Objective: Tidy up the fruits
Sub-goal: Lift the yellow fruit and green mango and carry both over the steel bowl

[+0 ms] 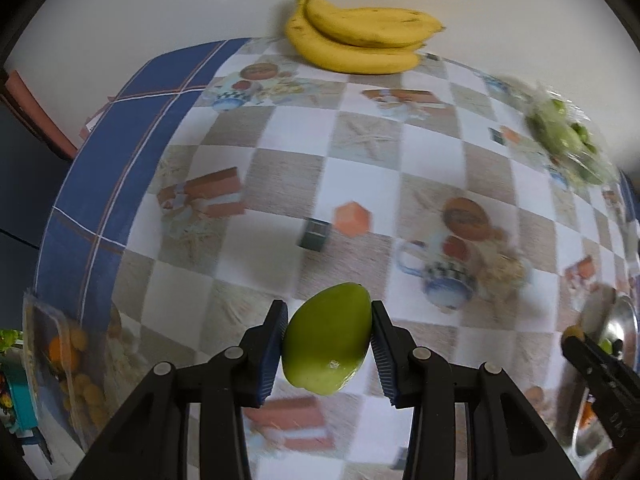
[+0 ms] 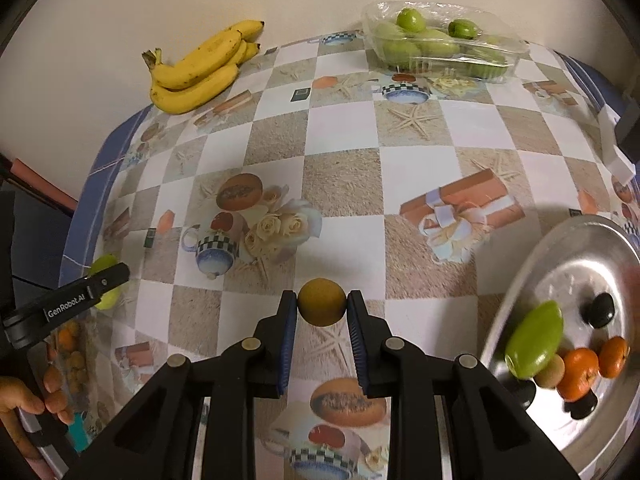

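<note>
Two fruits are clamped above your patterned tablecloth [image 2: 344, 184]. Your left gripper [image 1: 329, 344] pinches a green mango [image 1: 326, 340] squarely between its pads; your right gripper [image 2: 322, 312] squeezes a small brownish round fruit [image 2: 321, 301] at its fingertips, left of the steel tray [image 2: 520, 300].

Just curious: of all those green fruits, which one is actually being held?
The green fruit clamped between the left gripper pads; the others lie in the metal tray or plastic box.

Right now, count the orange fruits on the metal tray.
2. One orange fruit lies near the tray's front edge, beside the green fruit; the second sits just right of it. More could be hidden.
</note>
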Demonstrator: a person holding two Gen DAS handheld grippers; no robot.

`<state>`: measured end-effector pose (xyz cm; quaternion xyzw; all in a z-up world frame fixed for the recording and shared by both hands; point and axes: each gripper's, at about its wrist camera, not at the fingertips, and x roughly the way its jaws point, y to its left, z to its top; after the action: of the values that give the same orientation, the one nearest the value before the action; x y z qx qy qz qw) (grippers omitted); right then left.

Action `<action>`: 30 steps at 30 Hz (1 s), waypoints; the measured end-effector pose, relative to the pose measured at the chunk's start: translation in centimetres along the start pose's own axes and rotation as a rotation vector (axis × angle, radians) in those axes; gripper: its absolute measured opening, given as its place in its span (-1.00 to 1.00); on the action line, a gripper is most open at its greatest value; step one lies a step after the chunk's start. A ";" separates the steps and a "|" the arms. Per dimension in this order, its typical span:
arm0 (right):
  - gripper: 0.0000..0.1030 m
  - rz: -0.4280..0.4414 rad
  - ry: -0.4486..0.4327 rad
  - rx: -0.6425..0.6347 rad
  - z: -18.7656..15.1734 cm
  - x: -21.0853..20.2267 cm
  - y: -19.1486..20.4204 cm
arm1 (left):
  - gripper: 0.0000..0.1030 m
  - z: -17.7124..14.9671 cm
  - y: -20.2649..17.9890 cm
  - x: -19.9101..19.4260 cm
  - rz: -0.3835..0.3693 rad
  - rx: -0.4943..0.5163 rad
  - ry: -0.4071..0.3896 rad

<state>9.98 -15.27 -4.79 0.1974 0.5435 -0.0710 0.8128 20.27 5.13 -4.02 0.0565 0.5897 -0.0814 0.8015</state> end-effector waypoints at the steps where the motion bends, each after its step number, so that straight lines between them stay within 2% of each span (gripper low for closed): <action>1: -0.49 0.001 -0.002 -0.001 -0.3 -0.4 -0.1 | -0.15 -0.4 -0.6 -0.3 -0.008 0.001 0.000; 11: -0.49 0.015 -0.036 0.016 -2.5 -4.0 -2.5 | -0.15 -3.9 -6.9 -2.1 -0.072 0.031 -0.013; 21: -0.49 0.006 -0.082 0.039 -4.6 -7.4 -6.0 | -0.15 -7.5 -11.3 -2.3 -0.151 -0.016 -0.015; 30: -0.48 0.005 -0.103 0.081 -6.1 -9.4 -9.1 | -0.15 -9.3 -14.7 -4.6 -0.176 -0.017 -0.070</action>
<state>-2.02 -22.10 -0.51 0.2277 0.4972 -0.1008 0.8312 7.30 -7.25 -2.32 -0.0050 0.5647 -0.1485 0.8118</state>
